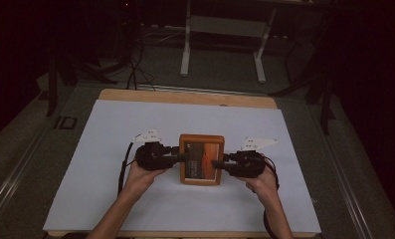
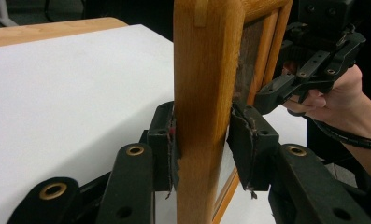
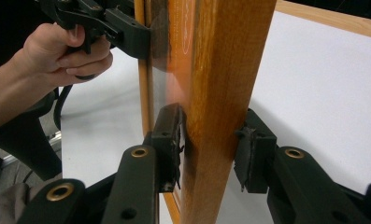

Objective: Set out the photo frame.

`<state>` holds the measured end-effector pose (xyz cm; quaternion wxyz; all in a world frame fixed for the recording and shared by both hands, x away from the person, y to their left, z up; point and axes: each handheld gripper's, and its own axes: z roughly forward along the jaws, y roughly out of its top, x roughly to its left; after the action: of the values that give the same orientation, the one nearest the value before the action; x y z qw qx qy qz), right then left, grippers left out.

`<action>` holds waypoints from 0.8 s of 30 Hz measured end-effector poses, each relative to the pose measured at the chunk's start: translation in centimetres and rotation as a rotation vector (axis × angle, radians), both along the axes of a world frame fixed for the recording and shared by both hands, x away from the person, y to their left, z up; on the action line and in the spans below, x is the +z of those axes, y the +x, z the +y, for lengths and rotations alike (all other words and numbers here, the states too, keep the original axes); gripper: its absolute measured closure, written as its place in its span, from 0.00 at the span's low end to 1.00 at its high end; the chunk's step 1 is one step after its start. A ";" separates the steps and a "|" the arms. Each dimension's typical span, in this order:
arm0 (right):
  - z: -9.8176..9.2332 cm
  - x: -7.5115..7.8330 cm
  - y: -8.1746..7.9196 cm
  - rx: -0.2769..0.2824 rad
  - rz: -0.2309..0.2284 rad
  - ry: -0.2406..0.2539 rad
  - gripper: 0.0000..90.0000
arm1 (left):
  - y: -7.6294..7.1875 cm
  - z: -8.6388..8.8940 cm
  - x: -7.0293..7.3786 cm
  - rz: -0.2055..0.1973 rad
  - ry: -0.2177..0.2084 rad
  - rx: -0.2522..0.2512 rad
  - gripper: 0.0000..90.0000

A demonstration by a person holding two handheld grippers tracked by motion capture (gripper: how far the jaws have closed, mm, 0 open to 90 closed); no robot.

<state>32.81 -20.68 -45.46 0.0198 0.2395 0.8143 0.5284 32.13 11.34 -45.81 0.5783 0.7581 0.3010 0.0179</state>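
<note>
Wooden picture frame (image 1: 201, 159) sits mid-table on the white sheet (image 1: 110, 149), clamped from both sides. Left gripper (image 1: 181, 157) pinches its left rail, pads (image 2: 167, 140) tight on the wood; right gripper (image 1: 218, 163) pinches the right rail likewise. In both gripper views the frame looks upright between the jaws, so I judge it held off the sheet, mid-carry. Next I need both hands moving in step and level, grip unchanged, or the frame twists.
</note>
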 end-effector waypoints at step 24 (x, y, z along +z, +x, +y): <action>1.5 -1.8 1.2 -0.012 0.079 0.028 0.70 | 0.2 1.1 -0.5 0.025 0.030 0.063 0.71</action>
<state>34.05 -19.22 -47.23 -0.0126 0.2656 0.8053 0.5299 32.38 12.41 -46.35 0.5622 0.7570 0.3316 0.0309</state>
